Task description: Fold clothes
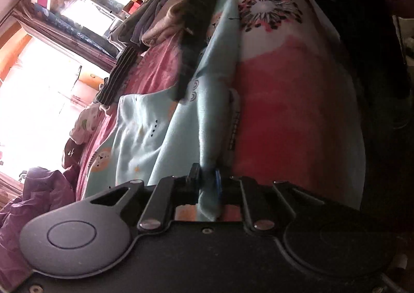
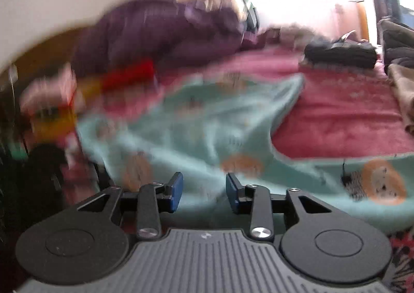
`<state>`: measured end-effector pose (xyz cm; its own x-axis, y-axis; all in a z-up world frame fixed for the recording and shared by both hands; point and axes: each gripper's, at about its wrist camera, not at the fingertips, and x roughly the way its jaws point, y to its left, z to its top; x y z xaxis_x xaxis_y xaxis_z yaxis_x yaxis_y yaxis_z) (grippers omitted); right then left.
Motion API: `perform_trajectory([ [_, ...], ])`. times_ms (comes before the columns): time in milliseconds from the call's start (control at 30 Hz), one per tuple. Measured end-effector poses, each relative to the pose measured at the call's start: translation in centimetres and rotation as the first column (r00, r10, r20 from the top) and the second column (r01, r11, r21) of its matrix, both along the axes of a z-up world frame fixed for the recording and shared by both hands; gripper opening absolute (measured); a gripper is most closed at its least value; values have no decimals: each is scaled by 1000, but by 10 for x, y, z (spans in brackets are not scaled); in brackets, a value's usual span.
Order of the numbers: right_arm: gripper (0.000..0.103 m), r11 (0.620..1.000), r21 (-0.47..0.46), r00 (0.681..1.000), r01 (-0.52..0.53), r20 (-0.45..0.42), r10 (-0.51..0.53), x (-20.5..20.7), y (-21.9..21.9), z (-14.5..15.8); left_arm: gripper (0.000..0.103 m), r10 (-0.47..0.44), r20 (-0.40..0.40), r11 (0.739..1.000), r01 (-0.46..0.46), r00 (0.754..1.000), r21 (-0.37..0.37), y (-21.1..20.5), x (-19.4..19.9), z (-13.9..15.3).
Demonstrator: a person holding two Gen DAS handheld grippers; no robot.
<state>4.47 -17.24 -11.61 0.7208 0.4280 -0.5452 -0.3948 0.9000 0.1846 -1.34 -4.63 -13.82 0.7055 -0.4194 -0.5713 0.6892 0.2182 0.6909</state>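
So the left gripper [image 1: 207, 179] is pinched down tight on a ridge of the light blue garment [image 1: 165, 135], the fabric bunched right between its jaws and running away from them in a long fold. The left wrist view is rolled over sideways, so the bed looks tilted. That garment lies spread over the pink bedsheet [image 1: 157, 65], and alongside its fold sits a pink and white garment [image 1: 284, 101] with a spiky flower-like print, the two edges touching.

The right gripper [image 2: 204, 190] has its jaws partly apart above the same light blue garment [image 2: 196, 122]; it's blurry and I can't tell if the pads actually touch cloth. Its far edge ends in a point on the pink bedsheet [image 2: 344, 117], with a good stretch of bare sheet beyond it. A dark folded pile [image 2: 341, 53] sits well back, and a purple blanket [image 2: 160, 31] is heaped along the far side.
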Motion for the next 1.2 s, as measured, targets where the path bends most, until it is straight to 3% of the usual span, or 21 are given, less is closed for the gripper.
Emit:
perform_trajectory([
  [67,36,995,-95,1000,-12,-29,10,-2,6,-14,8,3,-31,1000,-4,1000,-18,2,-1,2],
  [133,36,998,-56,999,9,-44,-11,-5,0,-9,10,6,-168,996,-20,986,-85,11,5,18],
  [200,36,996,-84,1000,12,-10,-13,-11,1,0,15,-11,-280,976,-51,960,-212,29,13,40],
  [233,36,996,-87,1000,19,24,-17,-17,1,4,17,-25,-333,959,-72,943,-274,39,16,52],
  [300,36,997,-65,996,31,87,-25,-25,1,9,17,-28,-365,891,-142,931,-430,57,26,71],
  [367,36,998,-65,990,28,137,-19,-30,5,10,17,-17,-393,835,-204,919,-512,65,37,78],
  [467,39,994,-112,992,-13,123,27,-25,16,2,17,60,-438,828,-290,897,-480,53,54,66],
  [500,40,990,-141,996,-25,81,37,-22,21,-7,17,66,-485,853,-301,872,-426,46,60,55],
  [600,42,987,-158,998,-25,53,34,-25,23,-12,17,67,-459,942,-208,886,-265,25,45,27],
  [667,42,983,-183,996,-17,88,33,-32,24,-3,19,54,-538,937,-228,841,-264,28,49,39],
  [733,42,982,-186,989,-12,143,39,-39,25,2,19,13,-523,918,-217,852,-331,36,46,49],
  [867,40,982,-189,967,-16,248,63,-48,28,7,19,63,-478,842,-304,876,-446,38,60,59],
  [967,41,972,-226,975,-70,188,114,-39,36,-6,19,66,-520,825,-340,852,-452,32,69,52],
  [1033,43,964,-247,983,-101,127,136,-37,38,-20,22,77,-601,894,-322,796,-311,20,71,29],
  [1067,43,958,-265,980,-107,134,146,-40,39,-20,22,61,-567,905,-286,821,-316,21,66,26],
  [1167,43,940,-313,979,-134,104,174,-44,45,-13,23,60,-617,902,-308,784,-303,27,70,39],
  [1200,43,948,-287,980,-139,96,173,-44,41,-9,27,58,-606,907,-295,793,-300,30,69,41],
])
